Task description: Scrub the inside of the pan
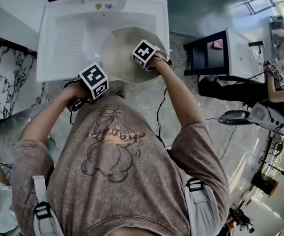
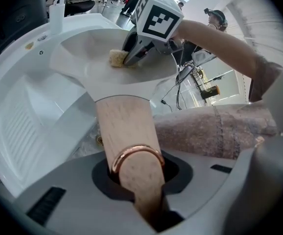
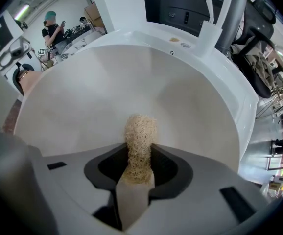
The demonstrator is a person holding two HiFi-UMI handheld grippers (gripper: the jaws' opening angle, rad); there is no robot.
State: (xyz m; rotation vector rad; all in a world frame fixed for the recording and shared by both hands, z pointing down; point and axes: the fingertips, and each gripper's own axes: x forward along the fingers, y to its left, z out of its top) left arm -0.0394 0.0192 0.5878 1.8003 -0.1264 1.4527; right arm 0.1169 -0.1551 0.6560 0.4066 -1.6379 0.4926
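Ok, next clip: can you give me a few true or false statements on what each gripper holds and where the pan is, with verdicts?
1. The left gripper is shut on the pan's wooden handle. True.
2. The right gripper is empty. False: its jaws are shut on a pale fibrous scrubber.
3. The scrubber is inside the pan, against its inner surface. True.
4. The pan sits on a stove burner. False: it is held by its handle over a white sink.
5. The handle is bare wood all along. False: a copper-coloured ring sits around it near the left gripper's jaws.
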